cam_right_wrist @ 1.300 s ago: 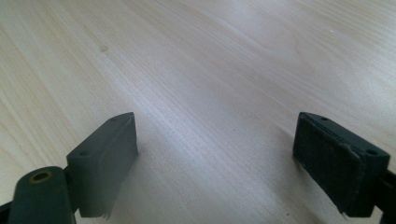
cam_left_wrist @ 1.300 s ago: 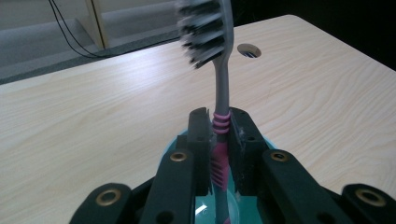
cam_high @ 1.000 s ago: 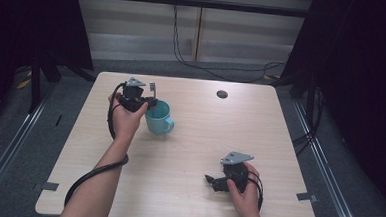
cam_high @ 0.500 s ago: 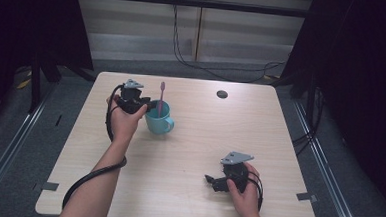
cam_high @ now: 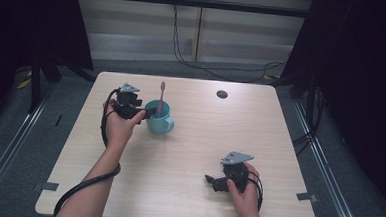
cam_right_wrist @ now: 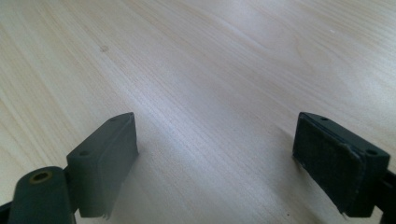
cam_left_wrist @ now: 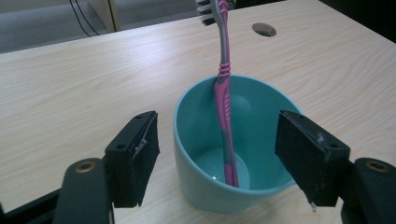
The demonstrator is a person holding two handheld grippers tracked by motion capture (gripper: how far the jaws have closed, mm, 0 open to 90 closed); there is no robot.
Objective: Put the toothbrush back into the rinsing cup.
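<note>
Standing in the teal cup [cam_left_wrist: 233, 154] at frame centre, pink toothbrush [cam_left_wrist: 225, 116] rose free, left gripper [cam_left_wrist: 224, 158] jaws just opened, apart flanking the cup, right gripper [cam_right_wrist: 224, 163] jaws apart over bare bench [cam_right_wrist: 210, 70].

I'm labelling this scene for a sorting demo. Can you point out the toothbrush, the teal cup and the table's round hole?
toothbrush [cam_left_wrist: 223, 100]: left gripper view, pink handle inside the cup.
teal cup [cam_left_wrist: 205, 196]: left gripper view, outer front wall.
round hole [cam_high: 222, 94]: high view, middle of the dark hole near the table's far edge.
</note>
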